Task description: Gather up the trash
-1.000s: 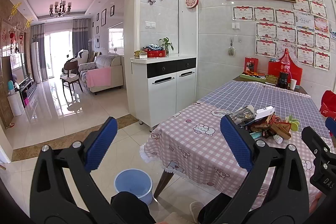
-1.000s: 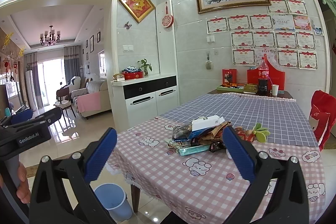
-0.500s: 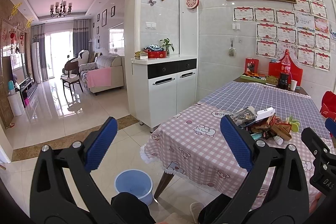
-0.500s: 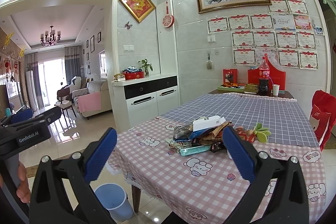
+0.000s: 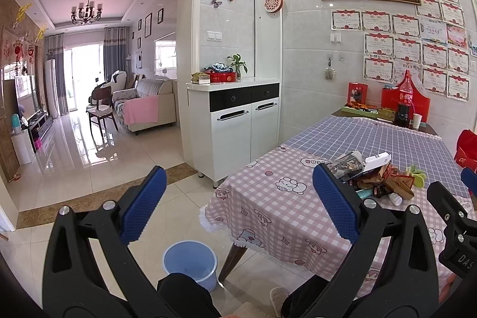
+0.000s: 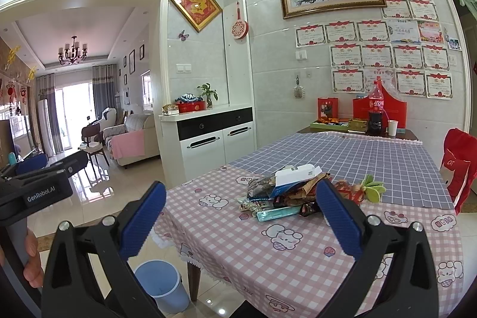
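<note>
Both tools are held above the near end of the table, clear of any object. The left gripper (image 5: 237,200) stands with its blue pads spread wide and nothing between them; the right gripper (image 6: 238,216) is likewise released and empty. Directly below, on the tiled floor beside the table leg, stands a light blue bin (image 6: 159,283), upright and apparently empty; it lies low and to the left in both views. The table (image 6: 298,264) carries a pink checked cloth on its near half and a blue checked one beyond. The trash pile (image 6: 286,192) sits on the pink cloth near the seam between the two, ahead of both tools and well apart from them. From the right tool the pile lies almost straight ahead, just right of centre; from the left tool it lies well off to the right (image 5: 372,178). The right hand is judged the nearer and better aligned for the first pick. The pile runs crosswise to the line of approach. It consists of crumpled wrappers, a white carton (image 6: 296,173) resting on top, a flat teal packet (image 6: 278,212) at the near edge, and a green item (image 6: 372,189) at the right end. Individual pieces overlap; the lower ones cannot be told apart.
</note>
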Tool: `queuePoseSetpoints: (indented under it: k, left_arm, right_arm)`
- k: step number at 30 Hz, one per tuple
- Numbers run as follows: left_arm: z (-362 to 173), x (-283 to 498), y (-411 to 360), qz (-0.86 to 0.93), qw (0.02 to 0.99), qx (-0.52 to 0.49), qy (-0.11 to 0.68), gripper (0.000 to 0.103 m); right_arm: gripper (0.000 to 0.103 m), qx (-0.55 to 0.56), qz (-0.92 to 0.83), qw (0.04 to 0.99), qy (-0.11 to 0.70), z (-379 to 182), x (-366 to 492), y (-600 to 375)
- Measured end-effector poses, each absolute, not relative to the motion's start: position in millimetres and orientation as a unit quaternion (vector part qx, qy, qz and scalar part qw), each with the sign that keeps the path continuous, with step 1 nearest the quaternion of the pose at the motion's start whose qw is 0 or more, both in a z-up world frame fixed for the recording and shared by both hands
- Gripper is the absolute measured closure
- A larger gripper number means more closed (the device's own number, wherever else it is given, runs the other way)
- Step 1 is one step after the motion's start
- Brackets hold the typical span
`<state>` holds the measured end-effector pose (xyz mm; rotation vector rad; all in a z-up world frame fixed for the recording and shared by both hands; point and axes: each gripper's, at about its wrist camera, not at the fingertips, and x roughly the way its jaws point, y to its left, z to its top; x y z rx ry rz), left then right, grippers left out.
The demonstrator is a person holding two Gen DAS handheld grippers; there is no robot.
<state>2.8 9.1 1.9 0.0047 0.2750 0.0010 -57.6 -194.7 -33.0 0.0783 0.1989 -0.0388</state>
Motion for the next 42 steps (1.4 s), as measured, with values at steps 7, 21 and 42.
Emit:
queuePoseSetpoints:
  k: [7, 21, 42]
  left_arm:
    - [3.2, 2.8, 9.9, 0.001, 0.990, 0.003, 0.138, 0.007]
    - [1.5, 2.5, 8.4, 0.001, 0.991, 0.003, 0.137, 0.007]
    - [-6.3, 4.6, 3.8, 0.002, 0.990, 0.004, 0.140, 0.007]
  right_arm:
    - [0.004, 0.039, -0.019, 0.994, 0.099, -34.1, -56.8, -194.0]
    - [0.004, 0.046, -0.019, 0.994, 0.101, -38.5, -55.9, -198.2]
    - [0.004, 0.049, -0.019, 0.993, 0.106, -45.6, -52.6, -200.4]
